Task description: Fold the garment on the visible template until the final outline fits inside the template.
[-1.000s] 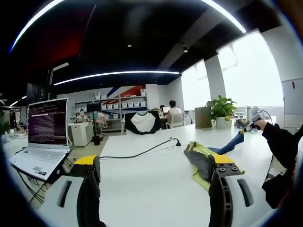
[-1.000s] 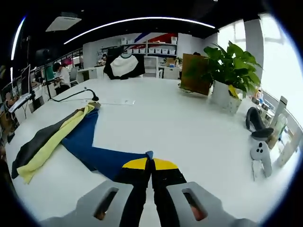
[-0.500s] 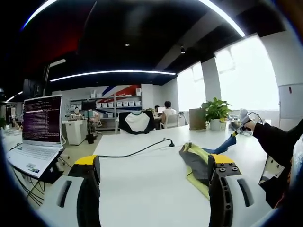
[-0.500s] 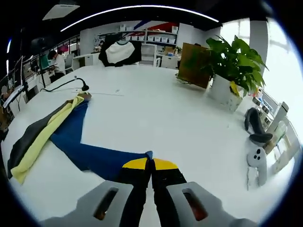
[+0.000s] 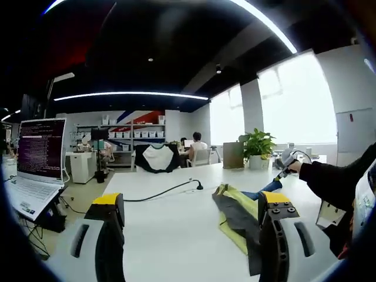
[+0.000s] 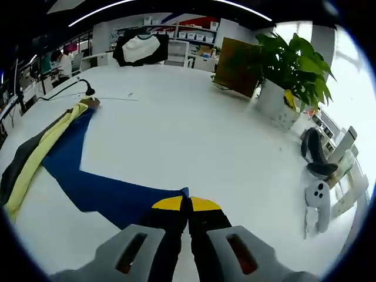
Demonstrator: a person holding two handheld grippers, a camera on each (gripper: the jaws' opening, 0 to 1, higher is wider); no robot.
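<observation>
Over last second, blue panel of garment [image 6: 100, 191] drawn longer across white table [image 6: 194, 117] toward right gripper [image 6: 188, 205], jaws clamped on blue corner; unfolding, not folding yet, by the look of it. Grey-yellow rest bunched far left. Left gripper [image 5: 188, 205] gaping, empty, garment beside right jaw. Open tabletop ahead; potted plant [image 6: 288, 70], white controller [image 6: 317, 202] near right edge. No template discernible.

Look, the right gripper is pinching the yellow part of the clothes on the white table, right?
Not quite. In the right gripper view, the right gripper is shut on the blue part of the garment, not the yellow part, which lies farther off along the garment's far edge on the white table.
</observation>
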